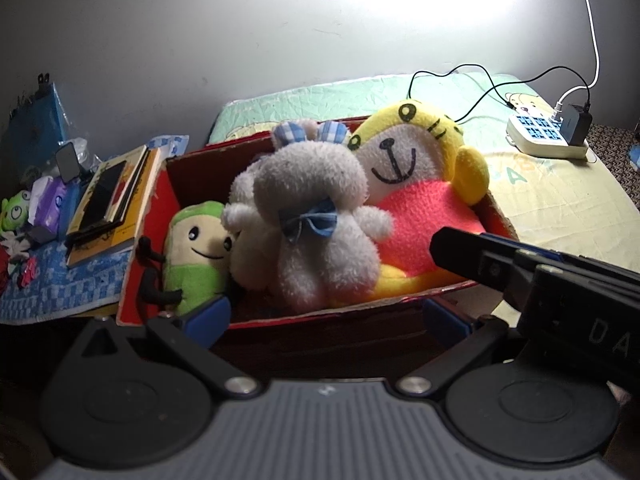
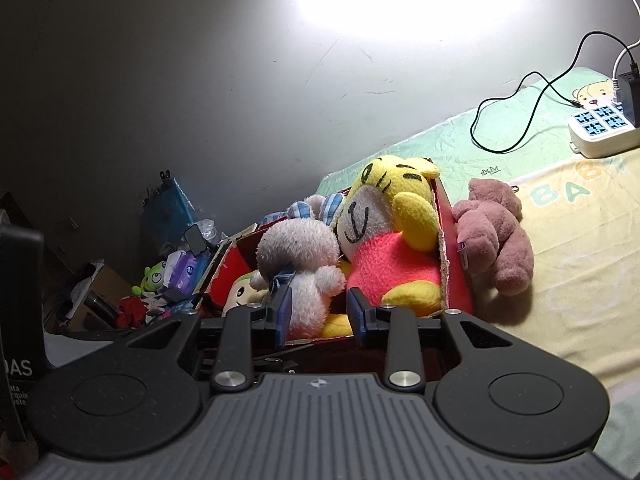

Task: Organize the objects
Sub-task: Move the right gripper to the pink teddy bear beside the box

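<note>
Between right tool (image 2: 319, 314) pads — grey bunny (image 2: 298, 264)

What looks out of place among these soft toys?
The brown teddy bear lies on the bed outside the red box, against its wall, while the yellow tiger, grey bunny and green doll sit inside.

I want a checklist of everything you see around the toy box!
Surface: quilted baby mat, green and yellow.
Job's things: red box holds a green plush, a grey bunny and a yellow tiger plush; a brown bear lies outside against the box wall.
Clutter: books, tissue pack, small green toy.
Grippers: left gripper and right gripper both have jaws open, holding nothing.
Cables: black cable and white cable run to the power strip.
Surroundings: plain wall.
</note>
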